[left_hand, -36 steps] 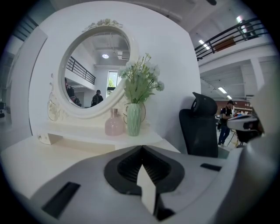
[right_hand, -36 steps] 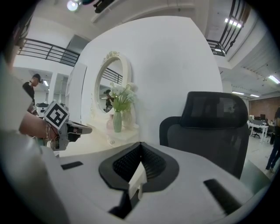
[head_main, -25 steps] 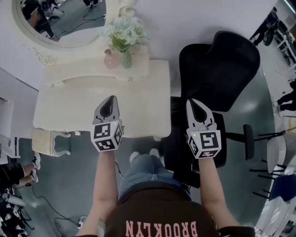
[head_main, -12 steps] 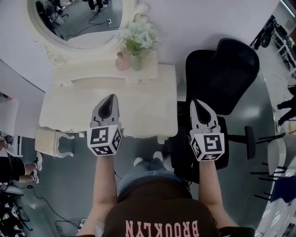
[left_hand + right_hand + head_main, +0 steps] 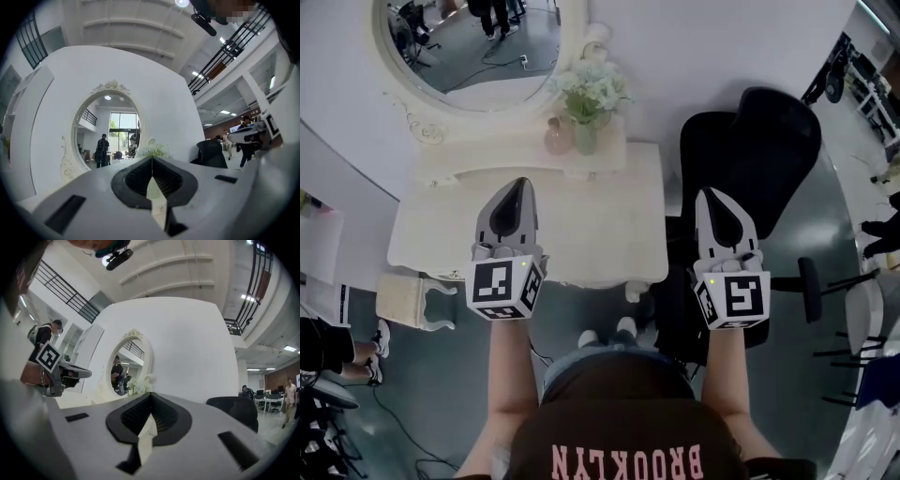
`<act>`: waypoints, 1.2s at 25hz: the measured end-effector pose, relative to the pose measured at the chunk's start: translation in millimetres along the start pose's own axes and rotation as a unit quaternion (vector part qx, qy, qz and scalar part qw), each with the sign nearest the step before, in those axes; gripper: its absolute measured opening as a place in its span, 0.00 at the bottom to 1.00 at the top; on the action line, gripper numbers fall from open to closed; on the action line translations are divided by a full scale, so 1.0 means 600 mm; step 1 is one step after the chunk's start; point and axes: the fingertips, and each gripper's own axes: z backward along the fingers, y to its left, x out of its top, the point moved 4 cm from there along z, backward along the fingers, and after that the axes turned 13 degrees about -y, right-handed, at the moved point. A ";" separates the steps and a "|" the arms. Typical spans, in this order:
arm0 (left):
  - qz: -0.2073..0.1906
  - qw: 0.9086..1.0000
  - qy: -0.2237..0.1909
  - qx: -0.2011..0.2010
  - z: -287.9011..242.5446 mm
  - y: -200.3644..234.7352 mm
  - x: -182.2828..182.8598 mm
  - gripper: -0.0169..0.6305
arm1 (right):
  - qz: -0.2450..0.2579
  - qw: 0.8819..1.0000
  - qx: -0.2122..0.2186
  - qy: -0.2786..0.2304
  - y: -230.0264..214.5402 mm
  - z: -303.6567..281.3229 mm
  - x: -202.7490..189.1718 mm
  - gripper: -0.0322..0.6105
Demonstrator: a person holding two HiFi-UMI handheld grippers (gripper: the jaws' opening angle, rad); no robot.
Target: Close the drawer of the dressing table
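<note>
Two grippers are hovering level, each with its jaws pressed together on nothing: the left gripper (image 5: 519, 185) over the front of the dressing table (image 5: 600, 234), the right gripper (image 5: 712, 195) off its right edge, above a black office chair (image 5: 750, 141). The drawer is lying somewhere under the front lip of the surface. From above no part of it is showing, so I cannot tell whether it is standing out or in.

If it is open, I judge the sound way is bringing the left gripper down to the drawer front. The jaws should be staying closed and pushing squarely at the middle, so the drawer is running straight instead of jamming.

The surface is carrying a pink vase (image 5: 558, 139) and pale flowers (image 5: 589, 89) at its back, under an oval mirror (image 5: 478, 42) that is reflecting people. A white wall (image 5: 722, 37) is standing behind, and grey floor (image 5: 431, 394) is spreading below.
</note>
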 end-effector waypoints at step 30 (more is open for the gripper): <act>-0.020 0.998 -0.062 -0.019 0.006 0.000 0.054 0.03 | 0.013 0.999 -0.013 -0.048 0.022 -0.008 0.047 0.05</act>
